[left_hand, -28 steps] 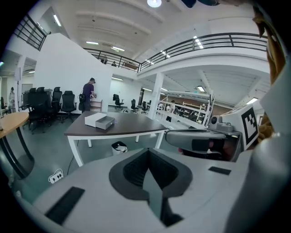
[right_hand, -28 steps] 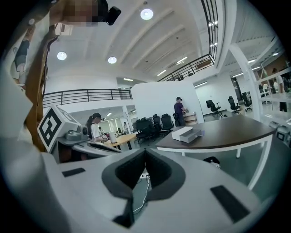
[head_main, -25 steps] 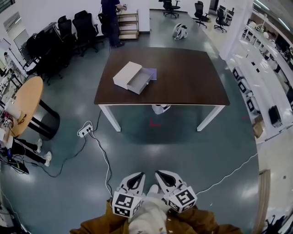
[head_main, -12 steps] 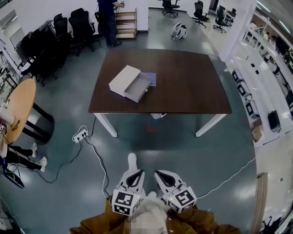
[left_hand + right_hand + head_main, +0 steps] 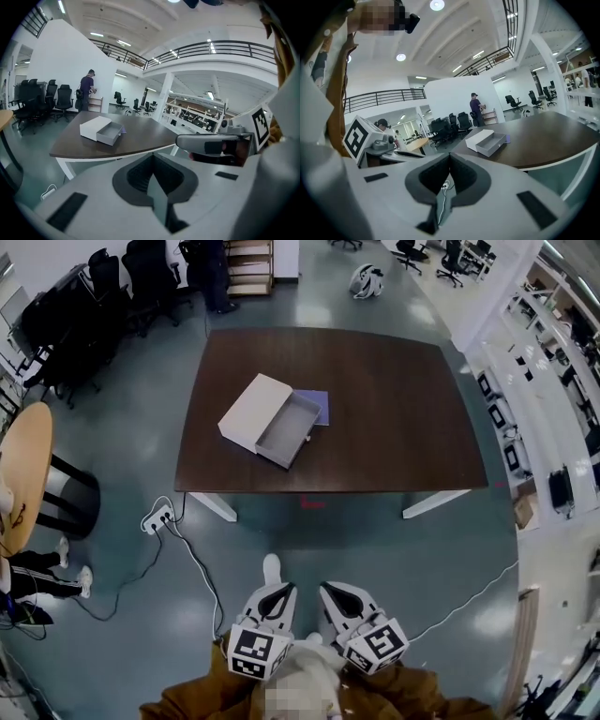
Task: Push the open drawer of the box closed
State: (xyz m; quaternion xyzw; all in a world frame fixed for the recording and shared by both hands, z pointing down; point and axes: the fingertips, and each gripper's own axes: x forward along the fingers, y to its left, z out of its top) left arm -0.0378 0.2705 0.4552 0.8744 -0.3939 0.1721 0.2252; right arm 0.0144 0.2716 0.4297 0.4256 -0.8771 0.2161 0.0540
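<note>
The drawer (image 5: pixel 287 428) is pulled well out of its box and looks empty, and I judge I'm only at the approach step, with no contact made.

The dark table (image 5: pixel 394 418) lies ahead of me across bare floor. On its left half, close to the near edge, sits the white box (image 5: pixel 251 409), set at an angle to that edge. The grey drawer sticks out of it towards me and to my right. A purple sheet (image 5: pixel 318 406) lies just beside the drawer's far side.

Both tools hang low against my body, well apart from the table. The left gripper (image 5: pixel 273 594) has its jaws pressed together with nothing in them. The right gripper (image 5: pixel 341 594) is the same: tips meeting, only a sliver of floor showing lower down between the pads, nothing held.

Next I need to close in on the table, set a closed tip flat on the drawer's front face and push along the box's slanted line. The box may slide on the smooth top, so I would brace its back with the other gripper.
</note>
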